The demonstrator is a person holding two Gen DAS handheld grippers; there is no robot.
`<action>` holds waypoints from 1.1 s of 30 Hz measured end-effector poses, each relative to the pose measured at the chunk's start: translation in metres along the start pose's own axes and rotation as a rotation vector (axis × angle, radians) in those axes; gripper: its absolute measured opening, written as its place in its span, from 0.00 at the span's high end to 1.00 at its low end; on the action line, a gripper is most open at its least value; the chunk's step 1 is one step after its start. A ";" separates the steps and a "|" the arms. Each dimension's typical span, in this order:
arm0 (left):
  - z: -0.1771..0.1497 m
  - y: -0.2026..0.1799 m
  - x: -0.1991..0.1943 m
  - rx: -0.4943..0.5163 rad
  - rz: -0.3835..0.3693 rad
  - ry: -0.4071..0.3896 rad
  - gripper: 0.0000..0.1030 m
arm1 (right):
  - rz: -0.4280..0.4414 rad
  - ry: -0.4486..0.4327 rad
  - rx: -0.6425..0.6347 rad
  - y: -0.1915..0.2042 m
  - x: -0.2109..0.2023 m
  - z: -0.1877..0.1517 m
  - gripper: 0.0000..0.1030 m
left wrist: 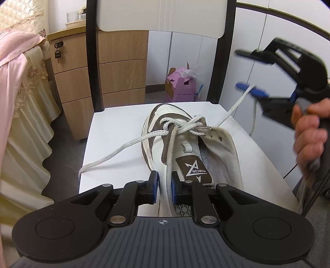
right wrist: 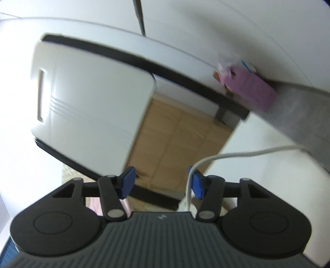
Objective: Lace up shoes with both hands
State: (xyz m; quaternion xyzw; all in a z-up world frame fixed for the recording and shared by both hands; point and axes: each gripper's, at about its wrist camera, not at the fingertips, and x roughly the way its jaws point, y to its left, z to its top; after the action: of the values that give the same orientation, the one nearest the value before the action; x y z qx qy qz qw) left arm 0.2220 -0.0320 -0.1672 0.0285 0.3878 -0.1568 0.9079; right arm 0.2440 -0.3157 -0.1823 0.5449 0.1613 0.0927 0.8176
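A white and brown shoe (left wrist: 218, 148) lies on the white chair seat (left wrist: 115, 123), toe pointing away, with its laces crossed near the lower eyelets. One white lace strand (left wrist: 170, 162) runs from the crossing between the fingers of my left gripper (left wrist: 164, 184), which stand a narrow gap apart; the strand rests against the right pad only. A second strand (left wrist: 231, 111) rises to my right gripper (left wrist: 238, 69), draped over its lower blue pad (left wrist: 255, 90). In the right wrist view that lace (right wrist: 237, 154) lies along one pad while the right gripper (right wrist: 163, 181) stands wide open. A third lace end (left wrist: 115, 152) trails off the seat's left edge.
A person's hand (left wrist: 309, 136) holds the right gripper at the seat's right side. The chair backrest (left wrist: 160, 16) rises behind the shoe. Behind it are a wooden drawer cabinet (left wrist: 119, 80) and a pink box (left wrist: 181, 86) on the floor. A draped bed (left wrist: 20, 103) stands left.
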 end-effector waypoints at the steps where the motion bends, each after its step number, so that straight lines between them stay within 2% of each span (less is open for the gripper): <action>1: 0.000 0.000 0.000 0.003 0.001 -0.001 0.83 | 0.012 -0.018 -0.004 0.003 -0.004 0.005 0.51; 12: -0.001 -0.001 0.001 0.002 0.005 -0.003 0.83 | 0.018 -0.134 -0.121 0.050 -0.040 0.072 0.62; 14: -0.002 0.000 0.001 0.001 0.005 -0.003 0.83 | 0.009 -0.148 -0.147 0.060 -0.046 0.084 0.67; 29: -0.002 -0.002 0.001 0.010 0.010 -0.005 0.83 | 0.034 -0.256 -0.325 0.144 -0.091 0.157 0.72; 33: -0.003 -0.003 0.002 0.014 0.012 -0.004 0.83 | 0.043 -0.266 -0.364 0.162 -0.097 0.166 0.83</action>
State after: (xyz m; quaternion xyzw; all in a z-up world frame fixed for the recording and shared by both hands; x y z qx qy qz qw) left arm 0.2205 -0.0345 -0.1701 0.0370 0.3847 -0.1539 0.9094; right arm 0.2181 -0.4274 0.0416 0.3989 0.0211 0.0654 0.9144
